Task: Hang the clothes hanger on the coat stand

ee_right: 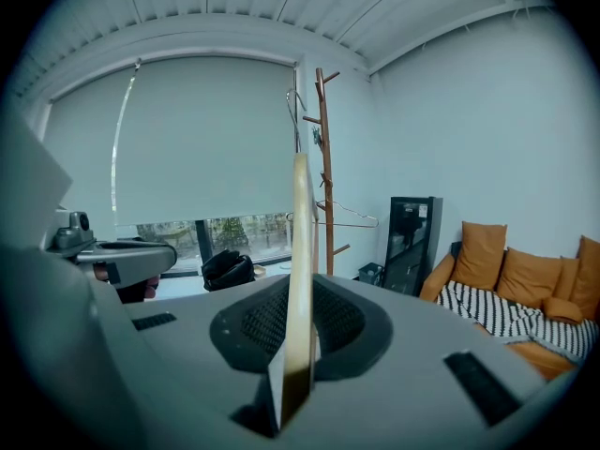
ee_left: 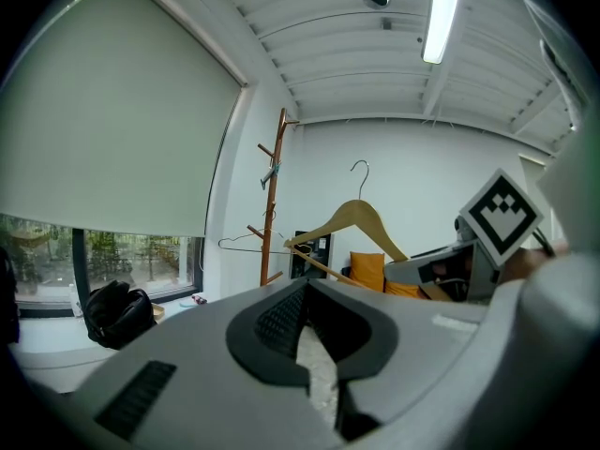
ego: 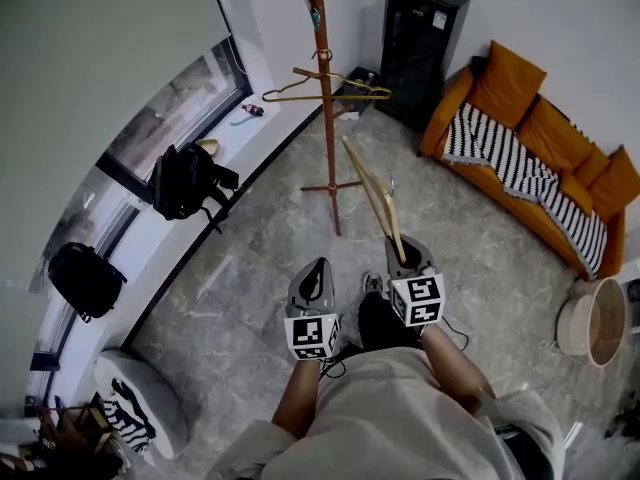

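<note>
Hanger in right gripper, stand dead ahead, well apart

Near: left gripper has its jaws pressed together on nothing and sits just beside the right at 9 o'clock, slightly behind it. Right gripper pinches one shoulder end of the wooden hanger; both forearms reach forward, noses a little below level. The hanger's long axis runs from the grip toward 11 o'clock in the head view, hook up off its middle. Far: coat stand lies at 11 o'clock from the right gripper, a wire hanger already on a peg. Right hand is nearer; my read is it needs to close in and lift the hook over a free peg
</note>
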A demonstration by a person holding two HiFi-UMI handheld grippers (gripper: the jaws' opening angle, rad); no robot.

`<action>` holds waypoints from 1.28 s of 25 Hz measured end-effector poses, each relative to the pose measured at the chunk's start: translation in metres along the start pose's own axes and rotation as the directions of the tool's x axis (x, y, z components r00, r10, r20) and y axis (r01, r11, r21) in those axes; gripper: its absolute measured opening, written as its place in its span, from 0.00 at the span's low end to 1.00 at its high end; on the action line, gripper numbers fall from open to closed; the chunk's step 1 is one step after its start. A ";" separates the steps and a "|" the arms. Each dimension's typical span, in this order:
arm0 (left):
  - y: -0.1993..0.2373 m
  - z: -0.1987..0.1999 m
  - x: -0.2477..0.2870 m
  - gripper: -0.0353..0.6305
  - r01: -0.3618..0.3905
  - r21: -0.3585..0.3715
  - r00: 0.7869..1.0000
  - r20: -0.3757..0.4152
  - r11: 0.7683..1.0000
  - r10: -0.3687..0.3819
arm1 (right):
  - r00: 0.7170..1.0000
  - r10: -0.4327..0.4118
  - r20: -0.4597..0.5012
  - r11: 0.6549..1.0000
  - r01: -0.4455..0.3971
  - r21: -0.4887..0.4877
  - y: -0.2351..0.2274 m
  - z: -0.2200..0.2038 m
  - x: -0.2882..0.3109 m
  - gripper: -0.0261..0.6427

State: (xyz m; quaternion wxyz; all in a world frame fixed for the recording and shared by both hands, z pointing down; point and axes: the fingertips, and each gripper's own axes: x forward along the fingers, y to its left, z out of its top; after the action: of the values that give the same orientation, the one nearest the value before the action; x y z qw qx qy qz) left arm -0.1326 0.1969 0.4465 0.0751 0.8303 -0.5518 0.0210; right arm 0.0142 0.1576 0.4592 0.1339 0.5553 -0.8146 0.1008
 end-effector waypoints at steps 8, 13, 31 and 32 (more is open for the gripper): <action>0.022 0.003 0.071 0.07 -0.010 0.008 0.999 -0.034 1.000 0.010 | 0.999 0.016 -0.036 1.000 -0.016 0.017 -0.036 0.010 0.064 0.09; 0.027 0.015 0.138 0.07 -0.014 0.006 0.999 -0.051 1.000 0.015 | 0.996 0.024 -0.083 1.000 -0.024 -0.004 -0.075 0.015 0.107 0.09; 0.028 0.002 0.296 0.07 -0.065 0.039 0.985 -0.157 0.997 0.071 | 0.943 0.085 -0.320 0.993 -0.107 -0.052 -0.164 -0.038 0.214 0.09; 0.029 0.000 0.297 0.07 -0.070 0.034 0.984 -0.162 0.997 0.074 | 0.941 0.080 -0.330 0.993 -0.103 -0.053 -0.166 -0.042 0.217 0.09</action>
State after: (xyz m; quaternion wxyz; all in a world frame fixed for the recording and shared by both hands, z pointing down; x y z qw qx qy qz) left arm -0.0434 -0.0856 0.4840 0.1073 0.8063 -0.5731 0.0994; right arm 0.0983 -0.0804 0.5726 0.2816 0.4877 -0.8088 0.1694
